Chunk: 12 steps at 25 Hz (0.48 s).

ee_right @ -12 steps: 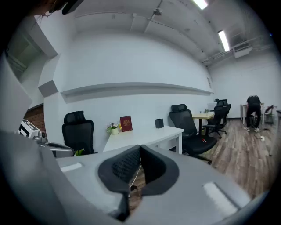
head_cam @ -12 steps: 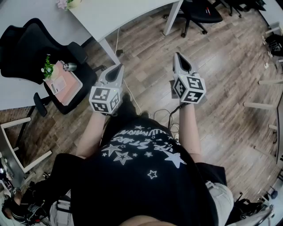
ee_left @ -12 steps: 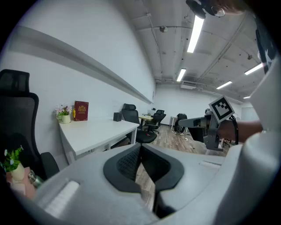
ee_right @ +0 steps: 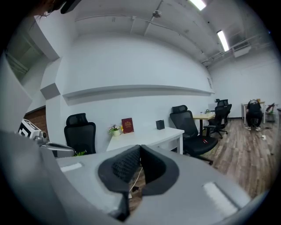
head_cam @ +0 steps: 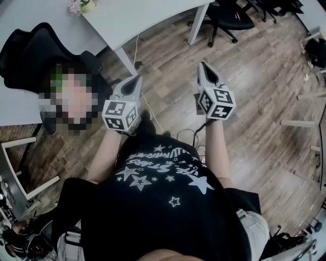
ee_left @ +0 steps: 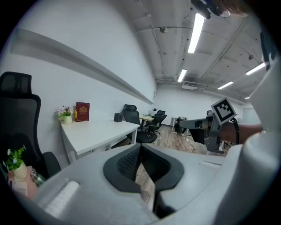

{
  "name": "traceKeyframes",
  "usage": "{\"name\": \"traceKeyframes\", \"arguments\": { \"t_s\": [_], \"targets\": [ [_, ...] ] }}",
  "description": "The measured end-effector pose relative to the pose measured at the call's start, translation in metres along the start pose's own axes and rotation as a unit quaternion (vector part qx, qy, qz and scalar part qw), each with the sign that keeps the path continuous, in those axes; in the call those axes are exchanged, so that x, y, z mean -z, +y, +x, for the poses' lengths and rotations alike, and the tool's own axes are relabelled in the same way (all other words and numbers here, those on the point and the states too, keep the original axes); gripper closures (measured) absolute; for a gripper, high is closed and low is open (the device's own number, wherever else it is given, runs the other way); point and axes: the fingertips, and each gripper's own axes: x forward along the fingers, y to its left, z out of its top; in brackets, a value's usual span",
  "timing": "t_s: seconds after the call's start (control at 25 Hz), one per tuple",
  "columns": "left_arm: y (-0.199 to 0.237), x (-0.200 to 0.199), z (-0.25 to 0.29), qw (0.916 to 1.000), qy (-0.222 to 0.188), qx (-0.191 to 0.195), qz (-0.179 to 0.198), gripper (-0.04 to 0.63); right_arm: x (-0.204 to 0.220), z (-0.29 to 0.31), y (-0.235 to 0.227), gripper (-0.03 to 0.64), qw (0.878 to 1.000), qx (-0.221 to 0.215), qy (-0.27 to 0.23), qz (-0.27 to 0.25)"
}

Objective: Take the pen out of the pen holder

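A small black pen holder [ee_right: 160, 124] stands on the white desk [ee_right: 145, 138], far ahead in the right gripper view. It also shows as a dark box [ee_left: 117, 117] in the left gripper view. I cannot make out a pen at this distance. In the head view both grippers are held out in front of the person's chest, above the wooden floor. My left gripper [head_cam: 134, 80] is shut with nothing in it. My right gripper [head_cam: 203, 67] is shut and empty too. Both are well short of the desk.
A red book [ee_right: 127, 125] and a small flower pot [ee_right: 115, 130] share the desk with the holder. A black office chair [head_cam: 30, 51] is at the left, and another [head_cam: 232, 15] is beyond the desk leg. A cable [head_cam: 153, 114] trails on the floor between the grippers.
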Motion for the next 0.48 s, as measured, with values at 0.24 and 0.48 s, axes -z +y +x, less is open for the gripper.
{"name": "traceKeyframes", "arguments": {
  "t_s": [0.24,0.48],
  "targets": [
    [-0.006,-0.003,-0.005,0.9999,-0.005,-0.010,0.009,0.584,0.003,-0.013,-0.005,0.612,1.000,-0.004,-0.003,0.000],
    [-0.001,-0.003,0.003,0.9998,-0.002,-0.015,0.012,0.584,-0.001,-0.010,-0.013,0.588,1.000,-0.010,-0.024,0.010]
  ]
}}
